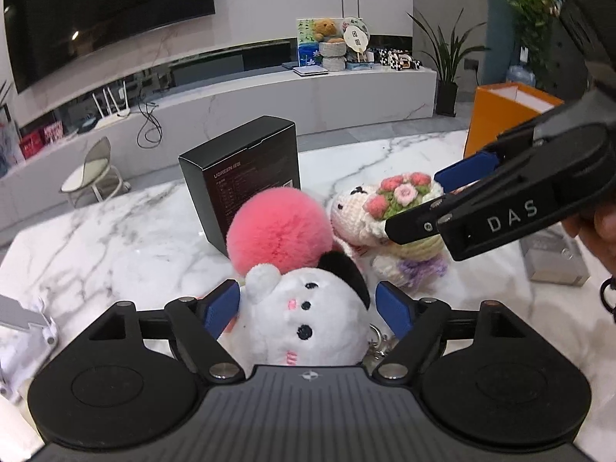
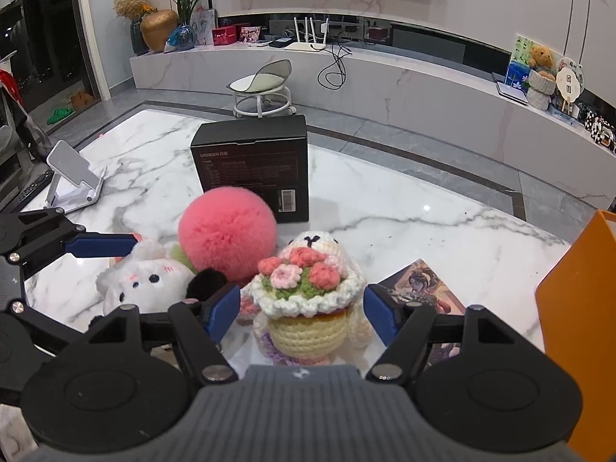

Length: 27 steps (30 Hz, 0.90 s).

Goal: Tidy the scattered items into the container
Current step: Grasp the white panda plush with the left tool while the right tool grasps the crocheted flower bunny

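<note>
On the marble counter [image 2: 385,200], beside the orange container [image 2: 577,308], the white plush cat [image 1: 304,323] sits between the spread left claw [image 1: 310,310]; soft and light, best squeezed mid-body. The crochet bunny [image 2: 308,308], yielding yarn, stands inside the spread right claw [image 2: 302,313], level and low.

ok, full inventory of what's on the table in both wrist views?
plush toy: 1, white with a black ear, between the left tool's fingers
pompom: 1, pink, behind the plush toy
crochet doll: 1, cream with a pink bouquet, between the right tool's fingers
box: 1, black, upright behind the pompom
container: 1, orange, table's right side
picture card: 1, dark print, flat beside the container
phone stand: 1, white, table's left side
small box: 1, grey, right side
left tool: open
right tool: open
</note>
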Tool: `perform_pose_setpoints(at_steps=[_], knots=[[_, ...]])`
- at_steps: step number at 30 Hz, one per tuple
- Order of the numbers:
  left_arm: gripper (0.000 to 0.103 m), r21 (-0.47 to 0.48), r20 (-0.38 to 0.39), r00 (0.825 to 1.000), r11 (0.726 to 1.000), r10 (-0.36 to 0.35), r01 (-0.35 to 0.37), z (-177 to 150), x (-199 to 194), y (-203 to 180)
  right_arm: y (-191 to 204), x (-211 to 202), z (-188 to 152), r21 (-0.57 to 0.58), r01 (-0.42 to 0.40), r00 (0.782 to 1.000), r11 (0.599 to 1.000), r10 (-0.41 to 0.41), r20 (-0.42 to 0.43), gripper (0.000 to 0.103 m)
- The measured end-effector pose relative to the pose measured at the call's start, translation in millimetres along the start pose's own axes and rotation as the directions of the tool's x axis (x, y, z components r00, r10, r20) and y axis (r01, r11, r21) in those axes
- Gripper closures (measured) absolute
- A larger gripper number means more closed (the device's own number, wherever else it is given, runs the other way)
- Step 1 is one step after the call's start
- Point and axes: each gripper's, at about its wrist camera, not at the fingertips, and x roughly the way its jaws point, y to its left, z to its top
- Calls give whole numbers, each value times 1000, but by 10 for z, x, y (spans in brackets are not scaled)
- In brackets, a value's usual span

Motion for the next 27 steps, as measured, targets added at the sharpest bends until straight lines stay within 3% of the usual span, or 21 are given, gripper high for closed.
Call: perform_pose_setpoints(at_steps=[13,18,23,27], knots=[[4,-1,16,1000,1000,27,-27,-40,100,156,19,220,-53,4,52,999,999,-52,0,24],[0,41,13,999,998,43,-43,-63,169,136,-9,317,-74,23,78,997,997,-78,9,23],[0,167,-4,994,980,112,-110,-137,302,-6,-18,362,-81,28,87,996,996,-88,21,23],[0,157,-7,993,981,120,-117,-124,342,27,9,357,-85,-7,97,995,995,-96,27,30]])
